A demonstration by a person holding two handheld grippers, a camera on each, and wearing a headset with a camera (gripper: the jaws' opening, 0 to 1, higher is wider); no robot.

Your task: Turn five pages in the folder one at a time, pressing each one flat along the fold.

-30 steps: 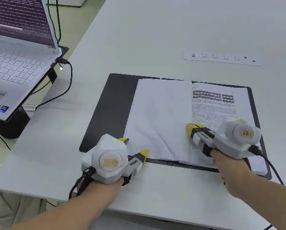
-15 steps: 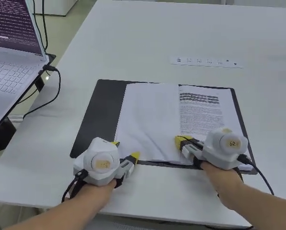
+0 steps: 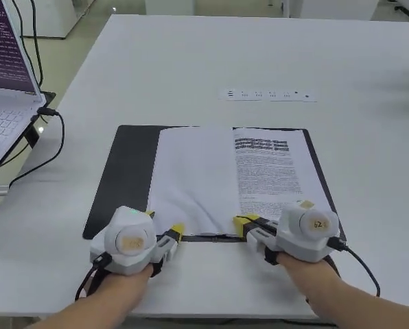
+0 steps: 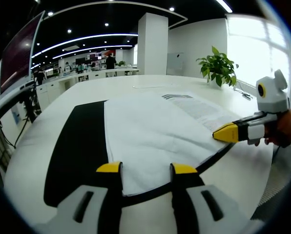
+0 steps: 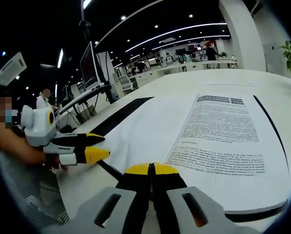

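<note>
the folder (image 3: 119, 185) lies spread on the table (image 3: 191, 55), near its front edge. a blank page (image 3: 191, 175) lies left of the fold, a printed page (image 3: 270, 171) right of it. a power strip (image 3: 270, 94) sits behind the folder, well apart. a laptop (image 3: 2, 103) stands far left. the left gripper (image 3: 165, 225) is at the folder's front edge before the blank page, the right gripper (image 3: 246, 221) just right of the fold.

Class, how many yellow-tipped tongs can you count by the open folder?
2. Left yellow-tipped white tongs, open, at the black folder's near edge; right yellow-tipped white tongs, shut, near the fold.
</note>
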